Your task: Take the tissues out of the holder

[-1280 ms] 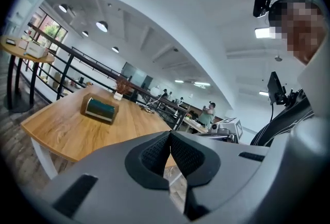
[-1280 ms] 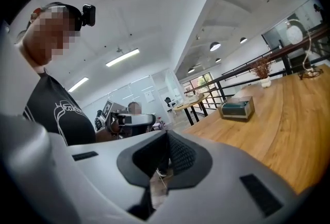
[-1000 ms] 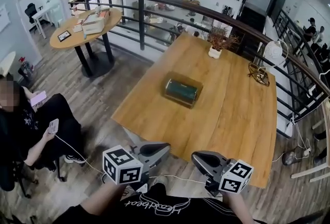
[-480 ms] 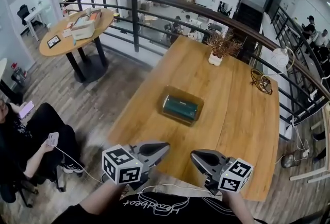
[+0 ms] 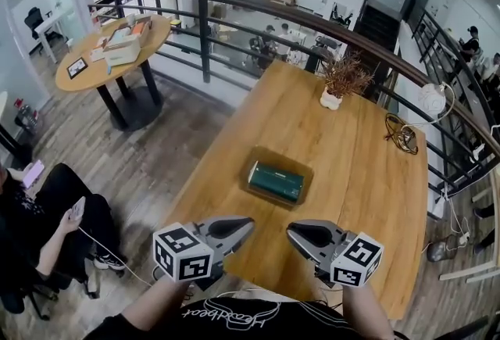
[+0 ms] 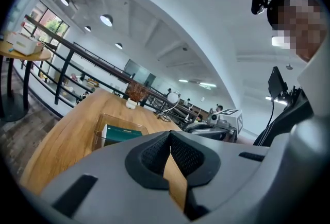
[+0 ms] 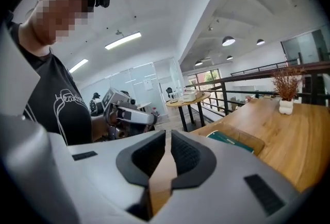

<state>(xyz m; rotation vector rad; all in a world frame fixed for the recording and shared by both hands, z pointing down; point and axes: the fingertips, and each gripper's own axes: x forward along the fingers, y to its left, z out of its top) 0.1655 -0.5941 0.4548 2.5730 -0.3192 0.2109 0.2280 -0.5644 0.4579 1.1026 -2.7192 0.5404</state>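
A clear holder (image 5: 276, 181) with a dark green tissue pack inside lies in the middle of the wooden table (image 5: 367, 198). Both grippers hang over the table's near edge, well short of the holder and pointing toward each other. My left gripper (image 5: 248, 223) is shut and empty. My right gripper (image 5: 290, 230) is shut too, with nothing in it. In the left gripper view the pads of the left gripper (image 6: 170, 135) meet, with the holder (image 6: 116, 132) beyond. The right gripper view shows the right gripper (image 7: 168, 136) with its pads together and the holder (image 7: 238, 139) to the right.
A potted dry plant (image 5: 341, 81) stands at the table's far end and a coiled cable (image 5: 401, 134) lies at its right edge. A dark railing (image 5: 234, 8) curves behind. A round table (image 5: 109, 50) and a seated person (image 5: 43, 225) are at the left.
The head view has shifted, so the table and holder sit slightly lower and nearer. Both grippers stay shut in the same place near the table's front edge.
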